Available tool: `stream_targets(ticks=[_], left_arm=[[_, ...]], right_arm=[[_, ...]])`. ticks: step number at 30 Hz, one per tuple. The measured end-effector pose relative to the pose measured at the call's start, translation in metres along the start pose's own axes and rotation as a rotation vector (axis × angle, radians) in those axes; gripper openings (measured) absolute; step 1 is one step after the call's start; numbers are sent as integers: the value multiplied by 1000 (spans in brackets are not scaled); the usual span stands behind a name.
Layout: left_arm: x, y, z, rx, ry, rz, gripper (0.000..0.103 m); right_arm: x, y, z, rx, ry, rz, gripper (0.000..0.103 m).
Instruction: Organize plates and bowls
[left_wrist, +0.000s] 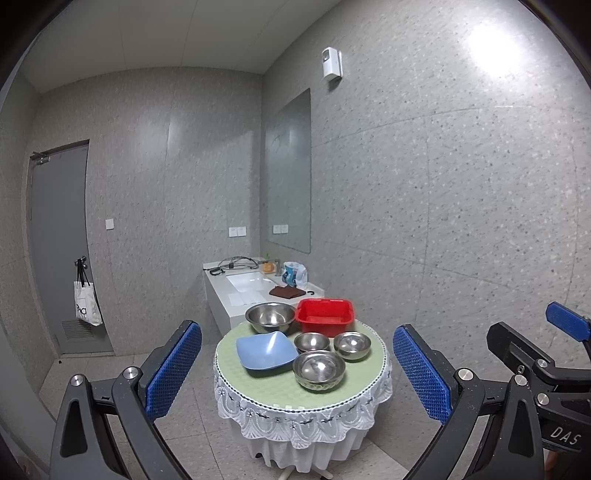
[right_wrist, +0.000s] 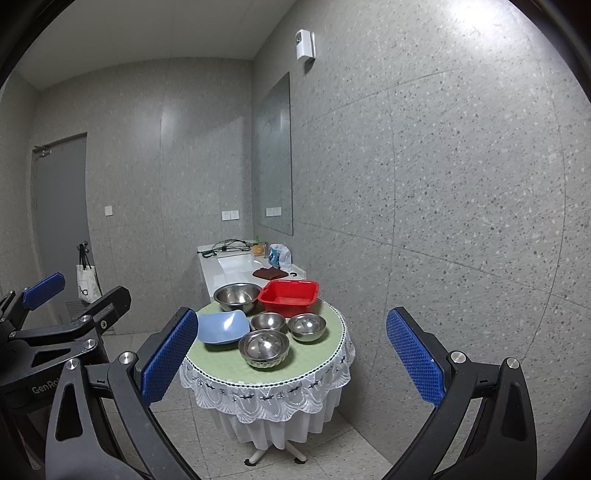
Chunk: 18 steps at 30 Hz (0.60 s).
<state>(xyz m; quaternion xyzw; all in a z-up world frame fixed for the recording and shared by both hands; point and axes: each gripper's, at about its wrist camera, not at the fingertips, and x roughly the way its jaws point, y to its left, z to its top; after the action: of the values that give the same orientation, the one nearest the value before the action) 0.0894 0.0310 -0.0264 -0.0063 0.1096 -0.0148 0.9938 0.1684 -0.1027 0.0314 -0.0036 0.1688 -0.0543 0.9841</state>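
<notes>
A small round table (left_wrist: 354, 387) with a green top and white lace skirt stands ahead of me. On it are a red plastic basin (left_wrist: 324, 315), a large steel bowl (left_wrist: 270, 316), a blue square plate (left_wrist: 266, 349) and three small steel bowls (left_wrist: 319, 370). The right wrist view shows the same set: basin (right_wrist: 289, 296), large bowl (right_wrist: 237, 296), blue plate (right_wrist: 221, 326), small bowls (right_wrist: 263, 349). My left gripper (left_wrist: 297, 363) is open and empty, held well back from the table. My right gripper (right_wrist: 290, 354) is open and empty too, beside the left.
A white sink counter (left_wrist: 236, 291) with cables, a brown cloth (left_wrist: 287, 291) and a plastic bag stands behind the table against the wall. A mirror hangs above it. A grey door (left_wrist: 59, 243) with a tote bag on its handle is at the left. Tiled floor surrounds the table.
</notes>
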Motion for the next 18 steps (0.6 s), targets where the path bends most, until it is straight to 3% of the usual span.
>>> stream_targets(ticks=[10, 18], left_arm=[[41, 18, 10, -10, 28, 16, 102], [100, 32, 19, -19, 56, 44, 102]], right_arm=[[36, 17, 1, -13, 24, 19, 103], [87, 29, 5, -27, 47, 46, 103]])
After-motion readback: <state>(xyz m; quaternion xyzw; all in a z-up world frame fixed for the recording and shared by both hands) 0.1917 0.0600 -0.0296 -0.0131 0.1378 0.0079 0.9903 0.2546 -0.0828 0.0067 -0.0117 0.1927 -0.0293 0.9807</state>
